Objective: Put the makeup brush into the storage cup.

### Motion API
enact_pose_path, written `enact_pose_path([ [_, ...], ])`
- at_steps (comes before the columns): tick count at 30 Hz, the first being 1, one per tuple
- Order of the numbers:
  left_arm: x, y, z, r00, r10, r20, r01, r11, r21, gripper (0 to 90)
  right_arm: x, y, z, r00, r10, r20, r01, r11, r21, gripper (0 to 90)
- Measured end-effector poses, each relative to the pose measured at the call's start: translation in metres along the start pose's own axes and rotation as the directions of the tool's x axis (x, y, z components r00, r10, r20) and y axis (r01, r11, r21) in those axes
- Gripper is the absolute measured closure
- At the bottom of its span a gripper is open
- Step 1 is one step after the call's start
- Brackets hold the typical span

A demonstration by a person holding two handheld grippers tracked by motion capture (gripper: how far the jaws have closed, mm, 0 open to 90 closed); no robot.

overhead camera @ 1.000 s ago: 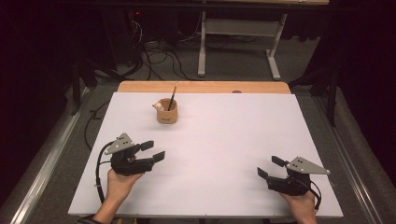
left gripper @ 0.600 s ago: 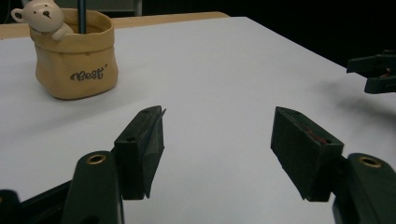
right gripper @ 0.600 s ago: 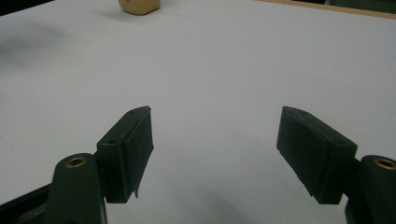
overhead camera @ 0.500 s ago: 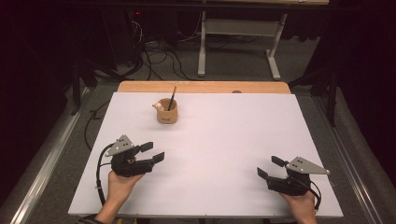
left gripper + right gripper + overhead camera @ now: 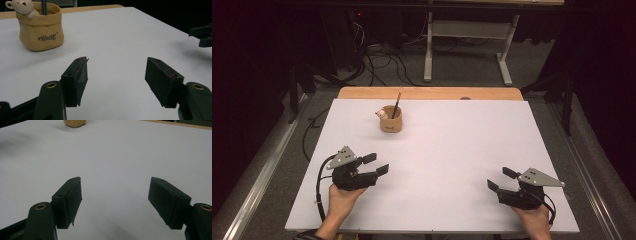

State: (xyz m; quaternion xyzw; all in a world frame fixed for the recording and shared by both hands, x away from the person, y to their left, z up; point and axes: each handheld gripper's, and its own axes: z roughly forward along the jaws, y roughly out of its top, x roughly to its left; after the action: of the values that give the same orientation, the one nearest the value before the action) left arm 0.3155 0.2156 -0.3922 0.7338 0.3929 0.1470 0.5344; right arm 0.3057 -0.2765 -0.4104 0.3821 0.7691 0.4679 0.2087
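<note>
My left gripper point(image 5: 376, 164) rests near the front left of the white rectangular table top point(image 5: 452, 150), jaws spread wide with nothing between them. My right gripper point(image 5: 503, 178) sits at the front right, well apart from the left, jaws likewise spread and empty.

The tan, soft-sided pen pot point(image 5: 390, 119) stands upright toward the far left of the table, nearer my left gripper than my right. From the high view, a dark pencil point(image 5: 397, 101) rises out of it, tilted slightly.

The left gripper view adds detail — the pot point(image 5: 40, 26) carries the word "Best" in dark script, and a small pale bear figure point(image 5: 22, 6) leans over its rim. That view also catches my right gripper at the far right edge point(image 5: 203, 35).

The right gripper view shows the pot's base point(image 5: 75, 123) at its top edge — the lettering cannot be read there.
</note>
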Motion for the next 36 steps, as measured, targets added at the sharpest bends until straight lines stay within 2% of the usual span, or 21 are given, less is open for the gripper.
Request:
enact_pose_path([
  [8, 0.001, -0.004, 0.002, 1.0000, -0.007, -0.005, 0.007, 0.9999, 0.008, 35.4, 0.000, 0.000, 0.000, 1.0000, -0.001, 0.000, 0.001, 1.000, 0.000, 28.6],
  [13, 0.000, -0.006, 0.004, 0.9996, 0.016, -0.025, -0.016, 0.9997, 0.021, 35.4, -0.001, 0.000, 0.000, 1.0000, 0.000, 0.000, 0.000, 1.000, 0.002, 28.7],
  [21, -0.001, -0.010, 0.006, 0.9993, 0.024, -0.029, -0.023, 0.9991, 0.036, 35.6, -0.001, 0.000, 0.000, 1.0000, 0.002, -0.001, -0.002, 1.000, 0.004, 28.8],
  [27, 0.001, -0.013, 0.007, 0.9993, 0.014, -0.034, -0.013, 0.9990, 0.043, 35.6, 0.000, 0.000, 0.000, 1.0000, 0.003, -0.003, -0.003, 1.000, 0.006, 28.8],
  [36, -0.001, -0.014, 0.008, 0.9971, 0.058, -0.050, -0.054, 0.9959, 0.072, 35.5, -0.001, 0.000, 0.000, 0.9999, 0.011, -0.007, -0.011, 1.000, 0.006, 28.7],
])
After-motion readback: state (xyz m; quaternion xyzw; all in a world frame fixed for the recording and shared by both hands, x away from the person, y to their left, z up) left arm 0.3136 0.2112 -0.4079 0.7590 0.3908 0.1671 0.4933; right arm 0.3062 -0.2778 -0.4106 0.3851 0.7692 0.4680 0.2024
